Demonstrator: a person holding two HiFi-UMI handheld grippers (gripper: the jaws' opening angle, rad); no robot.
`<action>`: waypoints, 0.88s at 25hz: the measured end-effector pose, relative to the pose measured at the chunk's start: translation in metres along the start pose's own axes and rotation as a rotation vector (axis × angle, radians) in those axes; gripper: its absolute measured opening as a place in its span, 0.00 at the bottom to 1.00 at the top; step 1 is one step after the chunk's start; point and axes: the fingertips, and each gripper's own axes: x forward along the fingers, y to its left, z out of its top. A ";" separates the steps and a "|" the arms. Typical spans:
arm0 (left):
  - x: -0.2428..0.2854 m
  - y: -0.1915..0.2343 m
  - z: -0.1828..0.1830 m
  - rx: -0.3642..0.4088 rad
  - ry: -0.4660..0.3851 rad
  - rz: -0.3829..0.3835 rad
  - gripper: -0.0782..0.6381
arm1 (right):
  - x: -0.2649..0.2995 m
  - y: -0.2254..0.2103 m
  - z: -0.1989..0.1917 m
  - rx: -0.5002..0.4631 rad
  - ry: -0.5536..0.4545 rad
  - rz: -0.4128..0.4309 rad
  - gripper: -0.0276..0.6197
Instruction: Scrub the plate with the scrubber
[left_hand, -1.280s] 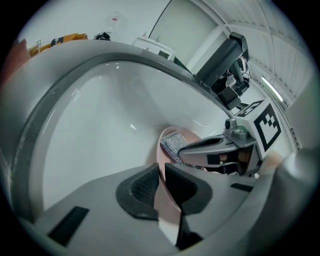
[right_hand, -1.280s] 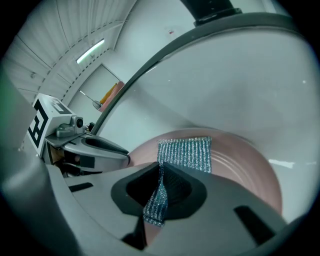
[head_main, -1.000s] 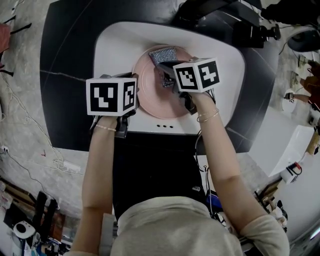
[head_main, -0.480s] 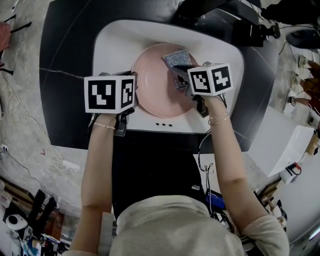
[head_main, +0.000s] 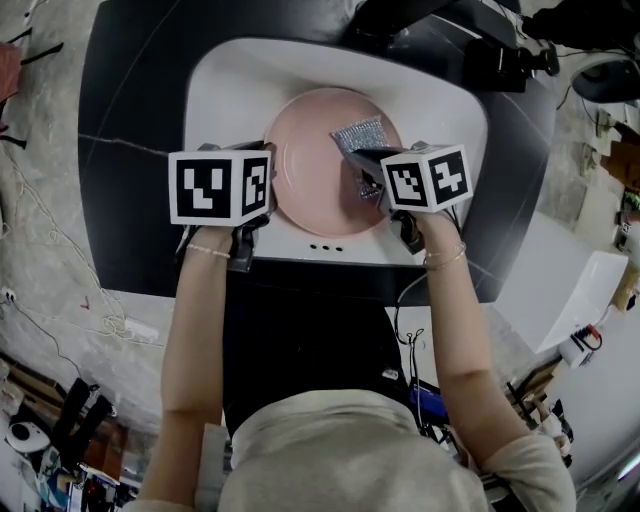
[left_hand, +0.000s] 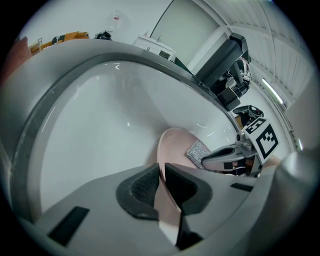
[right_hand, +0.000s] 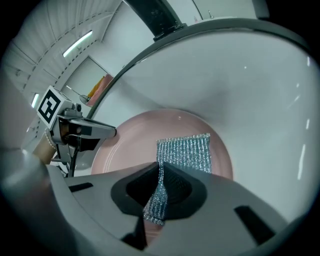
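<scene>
Pink plate (head_main: 312, 165): flat in the middle of the white basin (head_main: 215, 85), rim clamped at its 9 o'clock edge.
Left gripper (left_hand: 161, 186): jaws closed tight on the plate's rim, edge slotted right between the pads.
Silver mesh scrubber (head_main: 358, 133): spread on the plate's face at about 2 o'clock, near end pinched.
Right gripper (right_hand: 161, 189): jaws shut on the scrubber's tail, free end draped over the plate, tool set at the plate's 3 o'clock side.
Black counter (head_main: 125, 130): wrapped all round the basin.
Dark tap fitting (head_main: 405, 25): up at 12 o'clock of the basin, behind the plate, apart from both tools.
Three small holes (head_main: 329, 250): in the basin wall at 6 o'clock, between the two wrists.
Cables (head_main: 70, 330): loose on the speckled floor at 8 o'clock, well apart from the sink.
Marker cubes (head_main: 222, 187): in the way from overhead, covering both sets of jaws and the plate's side edges.
</scene>
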 end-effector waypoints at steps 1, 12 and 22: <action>0.000 0.000 0.000 -0.001 0.000 0.000 0.18 | -0.001 0.002 -0.002 -0.002 0.005 0.006 0.10; -0.001 0.000 0.001 0.012 0.009 0.006 0.18 | -0.002 0.036 -0.024 -0.060 0.075 0.073 0.10; 0.001 0.000 0.002 0.034 0.012 0.019 0.18 | 0.015 0.083 -0.018 -0.105 0.079 0.191 0.10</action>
